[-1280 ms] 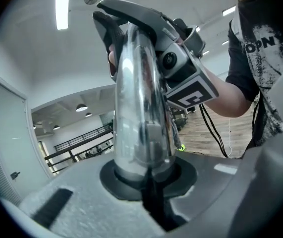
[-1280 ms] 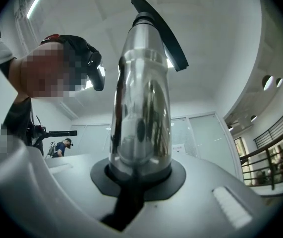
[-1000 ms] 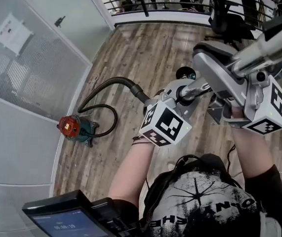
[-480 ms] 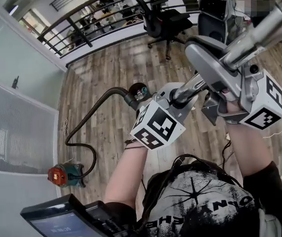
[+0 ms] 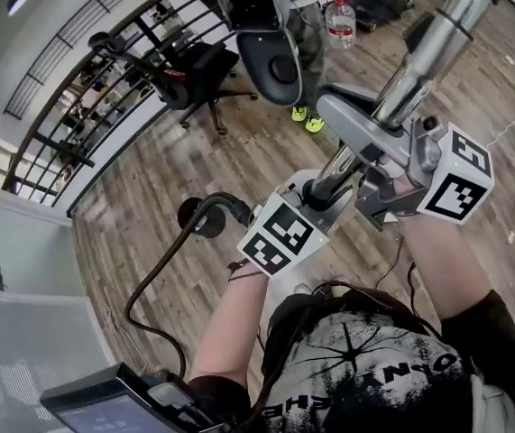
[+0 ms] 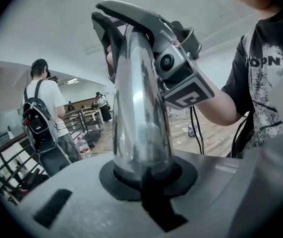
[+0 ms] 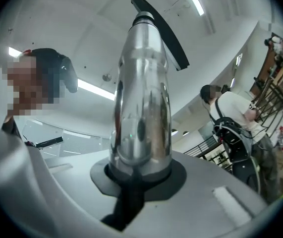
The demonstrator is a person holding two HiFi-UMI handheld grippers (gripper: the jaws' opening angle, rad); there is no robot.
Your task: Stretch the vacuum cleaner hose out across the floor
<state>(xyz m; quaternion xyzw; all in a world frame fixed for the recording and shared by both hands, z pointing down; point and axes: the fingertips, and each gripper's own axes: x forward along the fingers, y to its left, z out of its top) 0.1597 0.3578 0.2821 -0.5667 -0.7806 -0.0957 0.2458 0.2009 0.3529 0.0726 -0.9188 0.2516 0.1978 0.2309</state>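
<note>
In the head view the chrome vacuum wand (image 5: 424,52) rises to the upper right, with a grey handle (image 5: 356,120) on it. My left gripper (image 5: 322,188) is shut on the wand's lower end; its jaws have just been opening a little, with the tube still between them. Higher up, by the handle, my right gripper (image 5: 390,165) is shut on the same tube. The black hose (image 5: 162,273) runs from the wand down across the wood floor and off the bottom left. Each gripper view shows the wand (image 6: 141,118) (image 7: 141,108) standing between grey jaws. The canister is out of view.
A black office chair (image 5: 194,66) and a water bottle (image 5: 340,21) stand at the back, by a black railing (image 5: 68,142). A person with a backpack (image 6: 42,118) (image 7: 235,118) is nearby. A round black object (image 5: 190,213) lies beside the hose. A screen (image 5: 104,409) sits bottom left.
Both grippers swung round with the wand still held. The red canister slid out of view at the bottom left, and the hose now trails in a longer, looser line.
</note>
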